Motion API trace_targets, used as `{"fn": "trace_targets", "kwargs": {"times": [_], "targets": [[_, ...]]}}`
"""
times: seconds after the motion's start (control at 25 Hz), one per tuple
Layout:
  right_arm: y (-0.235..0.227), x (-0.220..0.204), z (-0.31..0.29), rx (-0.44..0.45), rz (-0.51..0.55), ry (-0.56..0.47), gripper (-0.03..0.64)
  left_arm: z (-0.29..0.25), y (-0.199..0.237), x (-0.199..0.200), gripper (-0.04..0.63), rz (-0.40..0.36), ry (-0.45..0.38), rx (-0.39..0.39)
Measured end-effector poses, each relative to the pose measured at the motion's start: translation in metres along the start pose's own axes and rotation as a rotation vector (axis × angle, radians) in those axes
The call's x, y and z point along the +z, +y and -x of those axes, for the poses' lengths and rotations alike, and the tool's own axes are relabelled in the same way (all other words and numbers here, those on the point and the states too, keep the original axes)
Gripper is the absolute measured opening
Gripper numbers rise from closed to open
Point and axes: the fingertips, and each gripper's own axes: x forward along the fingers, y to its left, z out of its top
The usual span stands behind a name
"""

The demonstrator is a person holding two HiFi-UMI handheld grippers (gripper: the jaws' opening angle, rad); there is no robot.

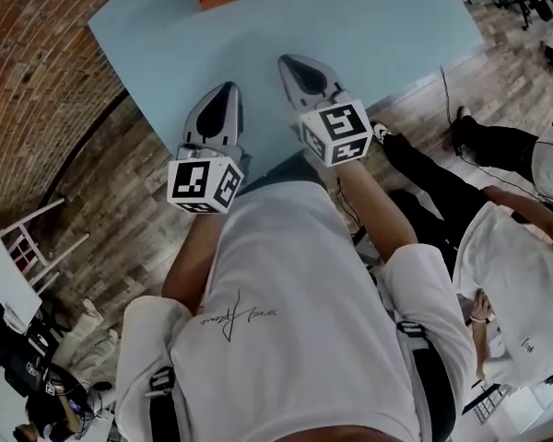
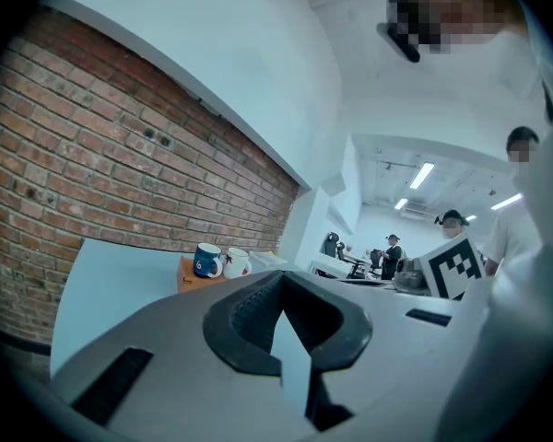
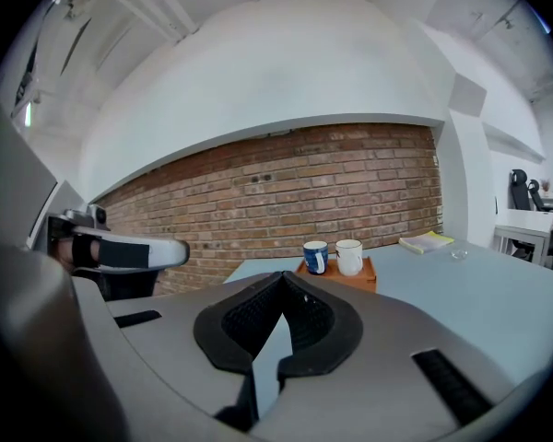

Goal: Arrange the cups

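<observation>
The left claw point(image 1: 229, 90) and right claw point(image 1: 287, 62) are both pressed together with nothing inside, and the blue cup point(image 3: 315, 257) and white cup point(image 3: 348, 256) sit on a tray point(image 3: 337, 278) far across the bench point(image 1: 369, 26), at the top of the head view, a bit closer to the right claw.

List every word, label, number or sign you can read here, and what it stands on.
Nothing here can be read outright.
Script on the white shirt: handwriting-style, too small to read.
White mark on the blue cup: too small to tell what it is.
Marker cubes: black-and-white square patterns, no letters.
</observation>
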Motion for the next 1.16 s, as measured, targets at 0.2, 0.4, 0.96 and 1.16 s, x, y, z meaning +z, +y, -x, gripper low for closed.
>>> {"fn": "trace_targets", "kwargs": {"times": [0.2,0.4,0.96,1.16], "targets": [[0.016,0.0,0.016,-0.014,-0.015,-0.002,0.018,0.011,-0.001,-0.003,0.008,-0.006,0.007,-0.023],[0.026,0.001,0.03,-0.029,-0.032,-0.007,0.018,0.02,-0.003,-0.004,0.008,-0.004,0.01,-0.037],[0.033,0.007,0.041,-0.042,-0.027,-0.017,0.018,0.023,-0.011,-0.003,0.008,-0.004,0.011,-0.066],[0.026,0.007,0.046,-0.043,-0.03,-0.018,0.018,0.02,-0.017,-0.003,0.008,-0.008,0.01,-0.071]]}}
